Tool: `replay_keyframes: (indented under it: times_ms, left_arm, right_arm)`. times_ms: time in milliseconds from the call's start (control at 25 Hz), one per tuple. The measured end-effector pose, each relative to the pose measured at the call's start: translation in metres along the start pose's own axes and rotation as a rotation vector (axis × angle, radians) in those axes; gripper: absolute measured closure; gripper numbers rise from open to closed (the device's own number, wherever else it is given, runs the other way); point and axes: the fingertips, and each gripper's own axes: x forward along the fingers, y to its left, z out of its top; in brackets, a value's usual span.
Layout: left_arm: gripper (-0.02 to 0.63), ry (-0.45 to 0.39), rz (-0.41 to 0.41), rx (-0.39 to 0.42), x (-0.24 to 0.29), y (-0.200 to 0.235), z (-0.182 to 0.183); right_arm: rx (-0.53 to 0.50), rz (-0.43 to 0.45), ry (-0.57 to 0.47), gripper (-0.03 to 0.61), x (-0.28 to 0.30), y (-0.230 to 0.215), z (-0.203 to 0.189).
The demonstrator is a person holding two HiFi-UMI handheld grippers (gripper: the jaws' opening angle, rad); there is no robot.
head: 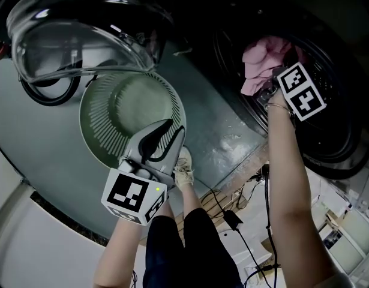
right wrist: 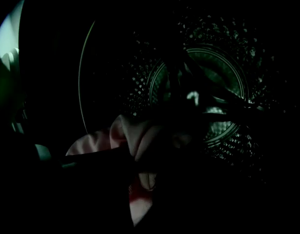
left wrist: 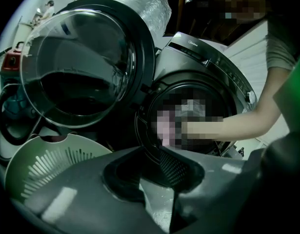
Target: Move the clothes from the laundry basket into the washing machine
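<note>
Presently the pink garment (head: 260, 62) sits at the mouth of the washing machine (head: 328, 143), clamped in the right gripper (head: 273, 84), whose jaws are closed on the cloth facing the drum (right wrist: 213, 82); it is not yet released. The laundry basket (head: 103, 125), below the open door (head: 82, 35), shows no clothes inside. The left gripper (head: 163, 138) hovers over the basket, jaws apart and empty. Judgement: this is likely the last item, and only the drop remains.

A crumpled pink garment (head: 259, 59) of soft matt cloth is seen at two o'clock, a round washing-machine door (head: 76, 41) of glossy glass at ten.
</note>
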Motion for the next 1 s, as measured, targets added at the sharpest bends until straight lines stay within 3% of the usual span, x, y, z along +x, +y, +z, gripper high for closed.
replay_keyframes:
  times_ms: [160, 400, 560, 680, 800, 880, 960, 1000]
  left_arm:
    - [0.508, 0.011, 0.003, -0.009, -0.003, 0.004, -0.005]
    - [0.508, 0.010, -0.012, -0.021, -0.006, 0.000, -0.014]
    - [0.509, 0.018, -0.018, -0.032, -0.006, -0.002, -0.015]
    - [0.511, 0.011, -0.026, -0.032, -0.003, -0.003, -0.016]
    - [0.511, 0.014, -0.030, -0.026, -0.001, -0.003, -0.018]
    - [0.511, 0.017, -0.029, -0.033, 0.000, -0.003, -0.018]
    - [0.511, 0.014, -0.031, -0.036, 0.003, -0.004, -0.019]
    - [0.511, 0.014, -0.033, -0.035, 0.004, -0.005, -0.018]
  right_arm:
    - [0.062, 0.003, 0.111, 0.428, 0.002, -0.001, -0.035]
    - [0.212, 0.060, 0.123, 0.254, -0.046, 0.000, -0.052]
    - [0.244, 0.153, 0.215, 0.162, -0.070, 0.027, -0.093]
    - [0.211, 0.208, 0.302, 0.094, -0.071, 0.047, -0.120]
    - [0.185, 0.229, 0.339, 0.112, -0.056, 0.053, -0.133]
    - [0.197, 0.221, 0.360, 0.175, -0.045, 0.048, -0.137]
    - [0.194, 0.203, 0.361, 0.330, -0.038, 0.040, -0.134]
    - [0.175, 0.191, 0.341, 0.475, -0.035, 0.034, -0.127]
